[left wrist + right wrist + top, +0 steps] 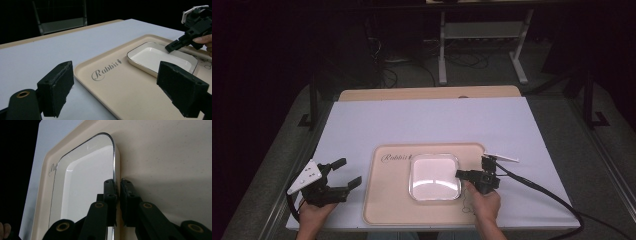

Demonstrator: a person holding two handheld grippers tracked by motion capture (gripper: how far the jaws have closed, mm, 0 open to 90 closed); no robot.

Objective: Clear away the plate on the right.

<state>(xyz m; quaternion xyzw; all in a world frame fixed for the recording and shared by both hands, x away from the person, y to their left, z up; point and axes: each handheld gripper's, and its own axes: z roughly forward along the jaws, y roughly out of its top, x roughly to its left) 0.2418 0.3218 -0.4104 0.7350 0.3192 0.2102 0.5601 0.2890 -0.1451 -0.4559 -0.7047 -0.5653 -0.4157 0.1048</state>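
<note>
Black foam-padded jaws of the left gripper (343, 172) stand wide apart with nothing between them, held over the white table (422, 120) near its front left corner, just off the left edge of the tray; a grey three-cornered plate sits on top of this gripper and a hand grasps it from the near side. In the left gripper view the same two pads frame the tray's printed "Rabbit" lettering (106, 70) and the dish beyond.

Beige and shallow, the tray (387, 200) lies at the middle of the table's front edge. On it, right of centre, sits the white square dish (434, 176), upright, with rounded corners and a thin dark line along its rim.

At the dish's right rim is the right gripper (458, 174), held in the other hand from the near right, a thick cable trailing off toward the table's right edge. In the right gripper view its jaws are narrow, one pad inside the dish wall and one outside, the rim (114, 165) running up between them; a slim gap shows at the pads, and whether they press the wall I cannot tell. The dish lies flat on the tray.

Farther back, the table's far half is bare white, with a wooden strip (427, 93) along its far edge.
</note>
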